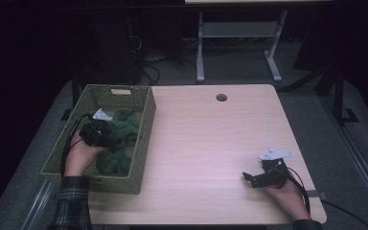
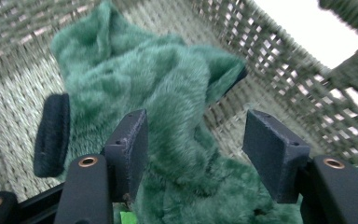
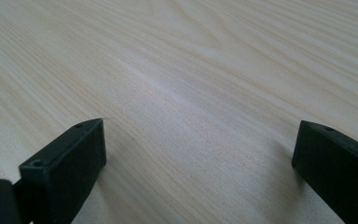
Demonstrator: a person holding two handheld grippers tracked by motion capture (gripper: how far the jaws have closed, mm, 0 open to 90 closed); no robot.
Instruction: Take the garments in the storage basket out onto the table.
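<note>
While the left gripper [image 1: 97, 134] reaches into the basket [image 1: 143, 124], its jaws straddle the green plush cloth [image 2: 168, 107] lying there, not yet pinching it (grasp step). Next: squeeze, then lift. Right gripper [image 1: 261, 176] rests parted on the table [image 1: 211, 143].

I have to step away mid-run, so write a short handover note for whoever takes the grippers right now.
Left gripper: down inside the woven basket, jaws part open astride the green furry fabric; left pad touches the fur, right pad stands apart, so no grip yet.
Right gripper: open, nothing between its jaws, low over the bare table at the near right.
Done: left gripper has reached the fabric.
Left: close on the fabric; where it goes after that, I cannot tell.
</note>
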